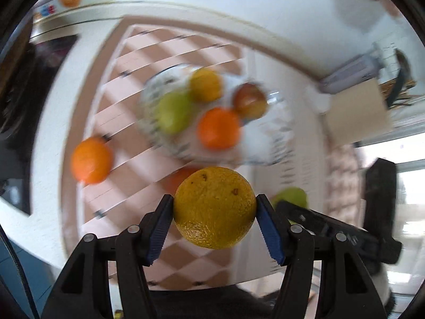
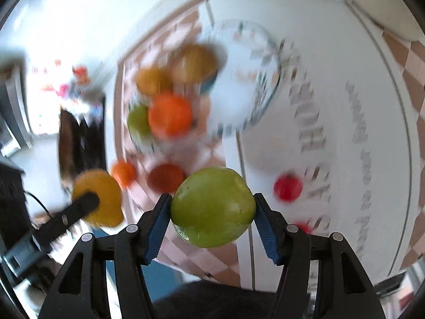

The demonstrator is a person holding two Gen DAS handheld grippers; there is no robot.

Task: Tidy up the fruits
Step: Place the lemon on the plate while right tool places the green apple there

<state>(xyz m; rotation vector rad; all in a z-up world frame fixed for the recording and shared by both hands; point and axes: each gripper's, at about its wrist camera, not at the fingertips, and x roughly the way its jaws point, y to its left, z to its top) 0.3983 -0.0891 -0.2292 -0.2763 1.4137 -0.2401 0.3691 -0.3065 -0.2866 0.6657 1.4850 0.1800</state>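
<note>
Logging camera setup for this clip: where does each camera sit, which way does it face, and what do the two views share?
Left wrist: mounted on the left gripper, looking along its fingers down at the plate of fruit; its blue pads clamp a yellow orange, and the right gripper shows at lower right.
Right wrist: mounted on the right gripper, facing down at the tablecloth; its pads clamp a green apple.
Shared: the plate, both held fruits, and a loose orange on the cloth.
</note>
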